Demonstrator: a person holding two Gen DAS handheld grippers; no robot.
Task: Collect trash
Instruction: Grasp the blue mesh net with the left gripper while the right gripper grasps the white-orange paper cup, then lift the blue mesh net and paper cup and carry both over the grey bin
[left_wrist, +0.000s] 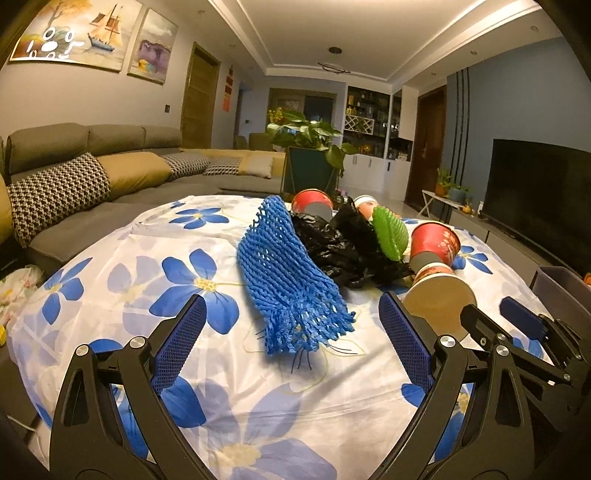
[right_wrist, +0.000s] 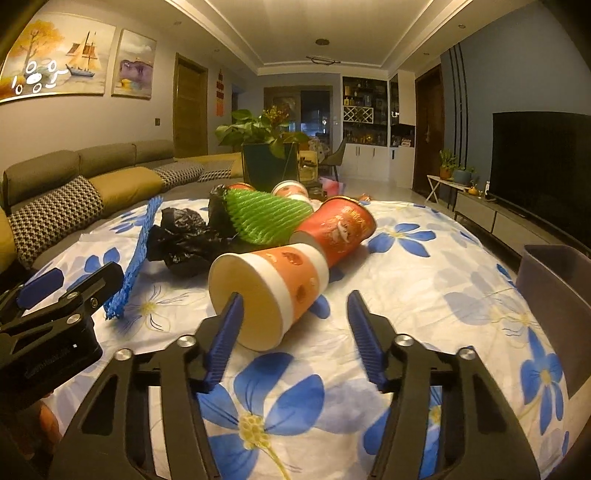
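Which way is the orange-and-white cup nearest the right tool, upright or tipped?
Tipped. The orange-and-white cup lies on its side on the floral cloth, its round end facing the camera.

Open stretch of flowered surface (right_wrist: 424, 266) seen right of paper cups. Approach ahead blocked by orange-banded paper cup (right_wrist: 269, 291), red cup (right_wrist: 338, 229), green foam net (right_wrist: 266, 218), black bag (right_wrist: 184, 240). Right edge bounded by grey bin (right_wrist: 554, 291). Blue foam net (left_wrist: 288, 280) lain across left lane.

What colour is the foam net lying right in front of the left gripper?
Blue: the foam net is bright blue mesh, clearest in the left wrist view.
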